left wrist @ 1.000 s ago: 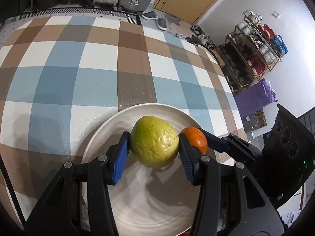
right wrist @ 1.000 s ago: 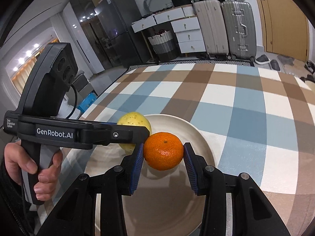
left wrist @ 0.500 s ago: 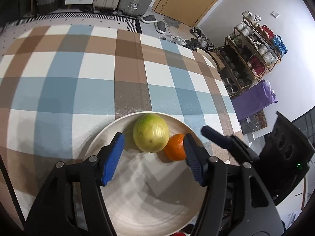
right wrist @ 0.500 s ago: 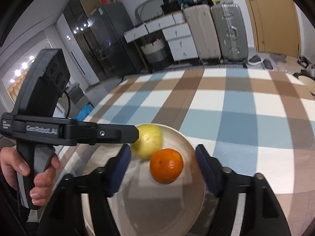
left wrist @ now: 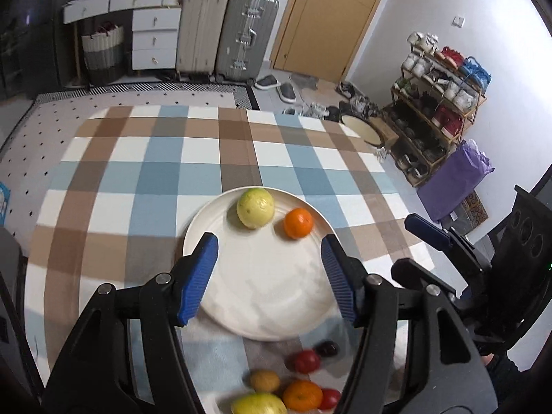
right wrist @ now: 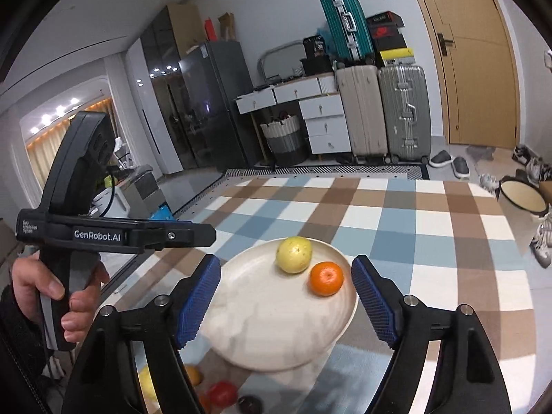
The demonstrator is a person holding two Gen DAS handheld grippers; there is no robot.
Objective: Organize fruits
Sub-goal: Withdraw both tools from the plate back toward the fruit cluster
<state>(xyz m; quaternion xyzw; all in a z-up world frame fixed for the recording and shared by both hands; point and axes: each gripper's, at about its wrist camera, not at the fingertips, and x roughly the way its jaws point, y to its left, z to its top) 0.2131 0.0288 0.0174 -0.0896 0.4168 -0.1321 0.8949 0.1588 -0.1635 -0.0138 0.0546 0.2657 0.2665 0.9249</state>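
A white plate rests on the checked tablecloth. On its far side lie a yellow-green guava and an orange mandarin, close together. My left gripper hangs open above the plate's near half with nothing between its pads. My right gripper is also raised over the plate; its jaws are opening and are empty. Several loose fruits lie in front of the plate, among them a red tomato, a dark plum and another orange.
The checked cloth covers the whole table. A cream bowl stands just off the far right corner. A hand holds the left gripper's handle at the table's left side. Suitcases, drawers and a shoe rack stand beyond the table.
Both grippers let go of their fruit, the left the guava and the right the mandarin, and drew back and up. Both fruits now lie free on the plate.
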